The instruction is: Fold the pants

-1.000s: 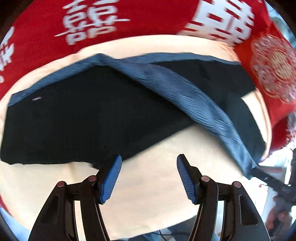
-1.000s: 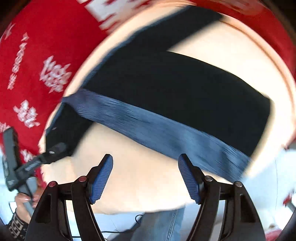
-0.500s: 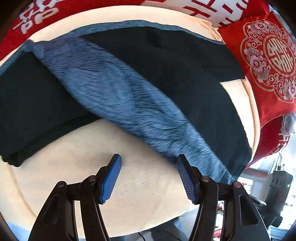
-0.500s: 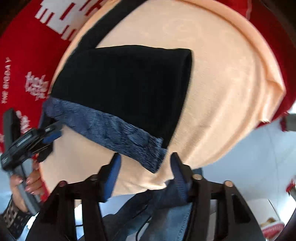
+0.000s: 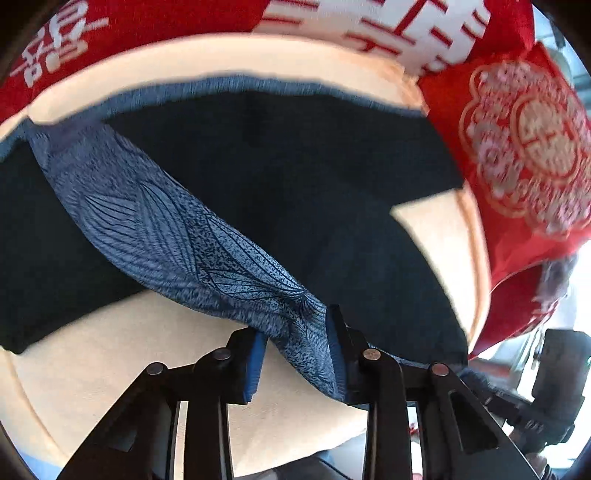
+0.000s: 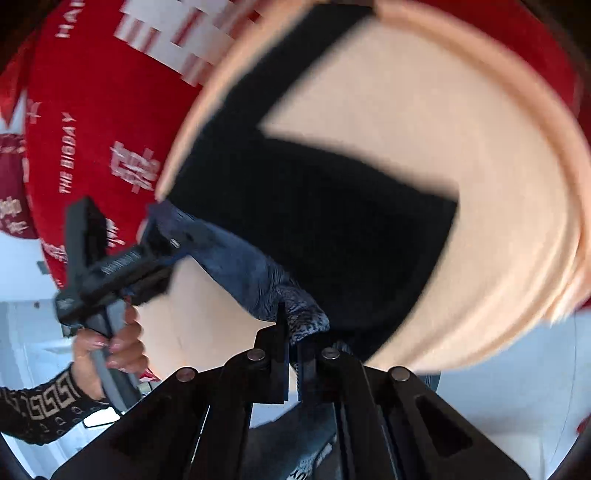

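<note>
Red bedspread (image 5: 155, 18), peach mat (image 6: 424, 122), red cushion (image 5: 524, 155).

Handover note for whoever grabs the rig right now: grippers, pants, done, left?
Left hand-held gripper: jaws just closed on the blue patterned waistband.
Right hand-held gripper: shut on the waistband's other end.
Pants: dark, lying across the peach cushion, legs spread apart, waistband bunched between the two grips.
Done: both ends gripped.
Left: no fold visible yet; probably lift and lay one half over the other.

left gripper (image 5: 295, 347): black arms, blue ribbed pads, round rivets; sleeve (image 6: 40, 410): black, beige key pattern
</note>
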Action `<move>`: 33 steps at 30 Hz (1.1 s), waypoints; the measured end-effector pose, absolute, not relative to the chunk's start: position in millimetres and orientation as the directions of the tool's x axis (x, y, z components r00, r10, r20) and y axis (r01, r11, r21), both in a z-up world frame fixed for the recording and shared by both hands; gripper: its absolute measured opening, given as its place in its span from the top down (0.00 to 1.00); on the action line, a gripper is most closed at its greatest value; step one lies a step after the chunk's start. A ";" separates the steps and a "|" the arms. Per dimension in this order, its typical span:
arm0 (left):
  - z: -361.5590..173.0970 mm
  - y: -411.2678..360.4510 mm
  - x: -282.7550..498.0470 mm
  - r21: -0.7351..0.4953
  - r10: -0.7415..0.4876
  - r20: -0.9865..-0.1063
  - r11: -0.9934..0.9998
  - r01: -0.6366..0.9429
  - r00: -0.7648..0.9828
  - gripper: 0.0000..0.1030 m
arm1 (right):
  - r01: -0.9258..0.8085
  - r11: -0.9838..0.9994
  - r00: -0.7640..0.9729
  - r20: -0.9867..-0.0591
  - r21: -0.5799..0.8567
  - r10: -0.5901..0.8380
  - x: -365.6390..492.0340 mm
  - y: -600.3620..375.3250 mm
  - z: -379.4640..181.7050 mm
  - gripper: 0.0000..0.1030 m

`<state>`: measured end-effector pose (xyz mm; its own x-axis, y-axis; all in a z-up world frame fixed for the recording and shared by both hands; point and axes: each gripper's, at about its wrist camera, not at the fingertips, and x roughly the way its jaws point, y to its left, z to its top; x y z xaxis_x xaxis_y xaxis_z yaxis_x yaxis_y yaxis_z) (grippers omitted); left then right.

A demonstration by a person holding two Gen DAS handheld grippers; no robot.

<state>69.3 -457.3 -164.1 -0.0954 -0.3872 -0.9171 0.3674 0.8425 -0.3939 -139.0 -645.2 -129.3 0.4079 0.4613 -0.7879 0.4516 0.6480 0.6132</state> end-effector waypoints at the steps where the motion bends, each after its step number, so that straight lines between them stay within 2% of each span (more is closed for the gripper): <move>1: -153.3 -462.9 74.4 -0.395 -0.398 -0.914 0.839 0.373 -0.074 0.68 | 0.435 0.660 0.422 -0.786 0.613 0.452 -132.2 -650.8 -119.4 0.97; 8: -107.0 -487.5 114.9 -0.415 -0.467 -0.883 0.823 0.389 0.045 0.68 | 0.323 0.740 0.512 -0.766 0.590 0.388 -51.2 -703.8 -63.9 0.97; 15: -84.9 -496.5 155.2 -0.340 -0.439 -0.882 0.844 0.416 0.169 0.67 | 0.293 0.810 0.510 -0.799 0.508 0.317 18.7 -738.7 -47.0 0.97; 16: -80.9 -494.9 160.7 -0.308 -0.416 -0.886 0.857 0.413 0.203 0.65 | 0.293 0.817 0.506 -0.805 0.497 0.308 29.1 -741.6 -48.0 0.97; 17: -78.2 -487.0 163.2 -0.280 -0.392 -0.892 0.869 0.409 0.223 0.47 | 0.296 0.822 0.501 -0.812 0.487 0.301 35.9 -744.1 -51.3 0.97; 18: -79.9 -483.2 165.4 -0.257 -0.371 -0.897 0.879 0.401 0.239 0.37 | 0.298 0.825 0.494 -0.817 0.480 0.296 45.8 -744.2 -54.6 0.97; 19: -80.3 -475.1 167.7 -0.223 -0.340 -0.900 0.897 0.382 0.272 0.31 | 0.303 0.828 0.486 -0.824 0.471 0.291 53.1 -747.4 -59.0 0.97; 26: -121.7 -437.2 172.2 -0.119 -0.198 -0.948 0.947 0.298 0.250 0.31 | 0.339 0.845 0.412 -0.873 0.413 0.262 93.3 -767.2 -98.4 0.94; 29: -154.3 -439.4 170.3 -0.006 -0.096 -0.959 0.947 0.321 0.266 0.31 | 0.355 0.853 0.374 -0.894 0.383 0.246 110.9 -773.7 -117.4 0.94; 30: -173.8 -441.4 170.1 0.043 -0.044 -0.968 0.942 0.333 0.247 0.31 | 0.356 0.863 0.362 -0.904 0.358 0.226 114.7 -773.3 -120.0 0.85; 31: -189.9 -440.3 168.8 0.065 -0.011 -0.976 0.940 0.336 0.218 0.31 | 0.346 0.879 0.350 -0.914 0.328 0.204 119.2 -769.8 -119.6 0.72; 32: -199.2 -439.1 168.6 0.059 -0.011 -0.978 0.943 0.329 0.207 0.28 | 0.333 0.887 0.354 -0.914 0.321 0.198 120.0 -765.9 -116.1 0.63; 33: -200.0 -438.6 168.2 0.049 -0.028 -0.971 0.949 0.312 0.237 0.26 | 0.305 0.897 0.373 -0.907 0.320 0.197 118.6 -758.7 -108.1 0.45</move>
